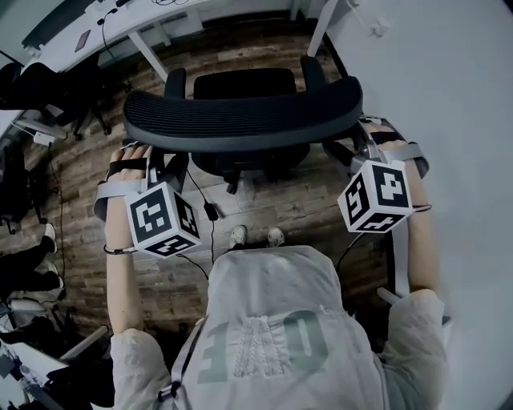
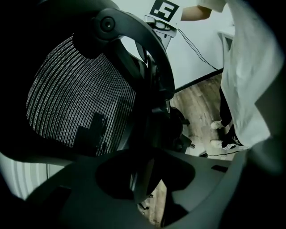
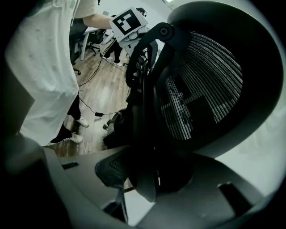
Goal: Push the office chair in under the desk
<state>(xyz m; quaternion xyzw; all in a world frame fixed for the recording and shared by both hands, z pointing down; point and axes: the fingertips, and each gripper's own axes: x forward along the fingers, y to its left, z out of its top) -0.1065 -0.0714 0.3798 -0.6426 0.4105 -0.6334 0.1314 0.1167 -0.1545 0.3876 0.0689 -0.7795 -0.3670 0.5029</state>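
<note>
Wood-plank flooring (image 1: 80, 208) covers the room, with a white wall (image 1: 449, 80) on the right and a white table (image 1: 136, 20) on slanted white legs across the top of the head view. Dark chairs (image 1: 48, 88) crowd the left edge.

The office chair (image 1: 240, 120) stands on the floor in front of the table, facing it. Its curved mesh backrest is nearest the person and its black seat (image 1: 244, 84) and two armrests (image 1: 175, 80) point toward the table's edge. A strip of bare floor shows between the seat and the table, so the chair is not yet under it.

The person stands directly behind the chair, shoes (image 1: 256, 236) just behind its base, with one arm reaching to each end of the backrest. A black cable with a plug (image 1: 210, 210) lies on the floor beside the shoes.

The left claw (image 2: 143, 179) sits at the backrest's left end. In the left gripper view the dark rim of the backrest frame runs down between its two grey jaws, which are clamped on it, and the mesh fills the space above. The right claw (image 3: 149, 179) is at the backrest's right end, and in the right gripper view its jaws are likewise clamped on the frame's rim. Each claw's marker cube, left (image 1: 160, 218) and right (image 1: 375, 194), sits just behind the backrest.
</note>
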